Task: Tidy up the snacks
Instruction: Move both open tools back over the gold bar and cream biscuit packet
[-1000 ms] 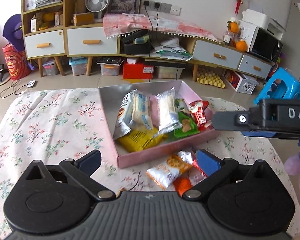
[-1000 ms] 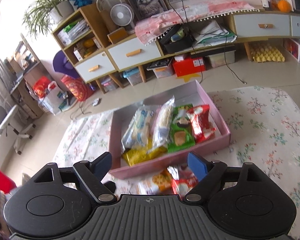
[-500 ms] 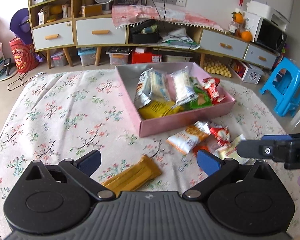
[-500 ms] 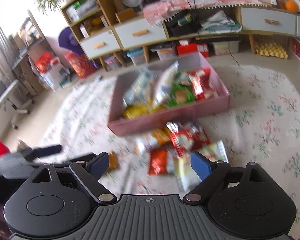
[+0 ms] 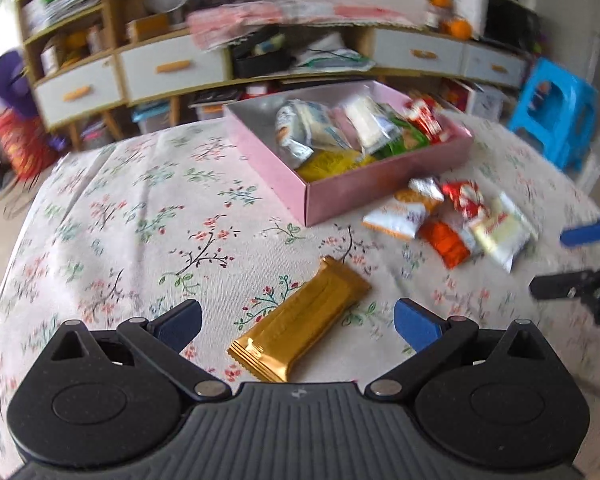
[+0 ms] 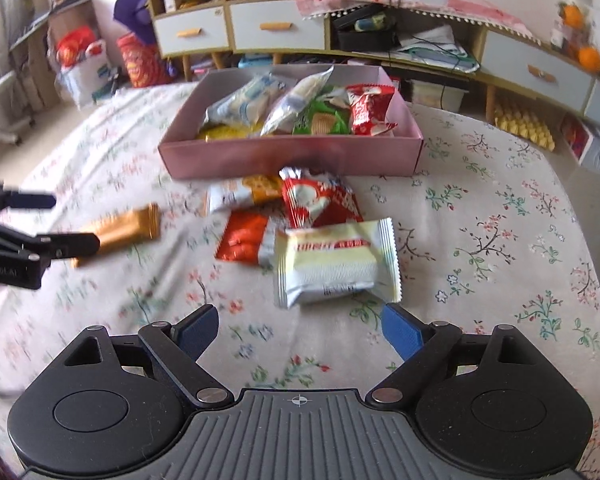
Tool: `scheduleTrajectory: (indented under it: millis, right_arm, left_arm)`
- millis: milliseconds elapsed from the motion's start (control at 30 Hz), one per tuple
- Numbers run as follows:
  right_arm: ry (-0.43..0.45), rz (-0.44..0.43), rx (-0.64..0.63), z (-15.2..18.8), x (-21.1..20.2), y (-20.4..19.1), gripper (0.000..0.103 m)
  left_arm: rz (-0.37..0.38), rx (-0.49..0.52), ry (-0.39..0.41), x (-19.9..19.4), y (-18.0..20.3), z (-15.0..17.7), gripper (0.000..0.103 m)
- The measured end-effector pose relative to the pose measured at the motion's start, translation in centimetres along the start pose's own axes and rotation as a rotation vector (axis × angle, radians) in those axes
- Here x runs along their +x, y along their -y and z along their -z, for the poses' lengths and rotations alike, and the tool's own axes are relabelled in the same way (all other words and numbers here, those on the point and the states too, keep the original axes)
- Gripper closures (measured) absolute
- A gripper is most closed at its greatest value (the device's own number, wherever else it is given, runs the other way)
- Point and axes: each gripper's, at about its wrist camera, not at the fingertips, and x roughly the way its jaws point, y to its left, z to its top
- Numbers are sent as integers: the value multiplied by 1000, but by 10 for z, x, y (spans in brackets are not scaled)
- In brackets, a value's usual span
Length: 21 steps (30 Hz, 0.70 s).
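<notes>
Both grippers dropped from over pink box [image 6: 292,156] twd loose snacks: L gripper [image 5: 298,322] wide & empty w/ gold bar [image 5: 300,322] between jaws, R gripper [image 6: 300,328] widened a bit, empty, white-silver pack [image 6: 336,264] at 12 o'clock; pickups look next.

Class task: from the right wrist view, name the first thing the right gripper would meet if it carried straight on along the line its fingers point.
Most likely the pale yellow and white snack packet, lying on the floral tablecloth just ahead of the open right gripper. Depth is hard to judge.
</notes>
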Motion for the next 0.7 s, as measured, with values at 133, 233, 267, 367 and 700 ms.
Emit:
scheduleTrajectory:
  millis: [133,233,267,367,700]
  right_arm:
    - [19,31,-23,3,5,2,12]
    - [38,51,15,-1,11,10,12]
    - [43,47,38,-3,14,14,12]
    - [36,29,82,-8,23,19,12]
    - [-2,84,63,-9,48,25,12]
  left_arm:
    - [12,54,-25,14,-1,4,1]
    - [16,42,-48,21,-3,3,2]
    - [21,43,-53,22,-3,3,2]
    - [31,53,-68,24,-1,2,3]
    - [73,40,-132,26,8,7,8]
